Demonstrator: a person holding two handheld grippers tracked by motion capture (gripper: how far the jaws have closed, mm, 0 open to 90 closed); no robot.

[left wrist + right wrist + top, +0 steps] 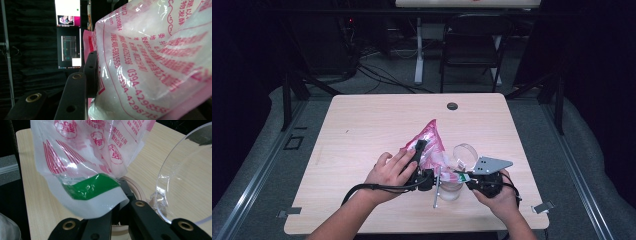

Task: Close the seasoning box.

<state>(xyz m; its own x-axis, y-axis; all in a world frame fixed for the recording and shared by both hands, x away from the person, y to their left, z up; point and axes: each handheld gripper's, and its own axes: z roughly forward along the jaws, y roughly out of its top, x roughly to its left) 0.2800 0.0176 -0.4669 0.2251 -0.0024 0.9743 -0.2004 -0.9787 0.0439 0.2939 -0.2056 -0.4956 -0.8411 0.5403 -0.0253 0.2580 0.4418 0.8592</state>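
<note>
A pink and clear plastic bag point(430, 141) of white powder is held up over the middle of the wooden table point(362, 130). My left gripper point(423, 151) is shut on the bag's body, and one black finger point(90, 72) presses into the bag point(150, 62); the other finger is hidden behind it. My right gripper point(463, 176) is shut on the bag's torn lower edge point(90, 187), which has a green band. A clear jar point(451, 191) stands just below, its wooden rim point(137, 188) under the jaws and its round clear lid point(190, 182) swung open.
A thin metal rod point(436, 192) stands by the jar. A dark cable hole point(452, 106) sits near the table's far edge. A black chair point(472, 45) stands beyond the table. A lit monitor point(68, 35) is off to one side.
</note>
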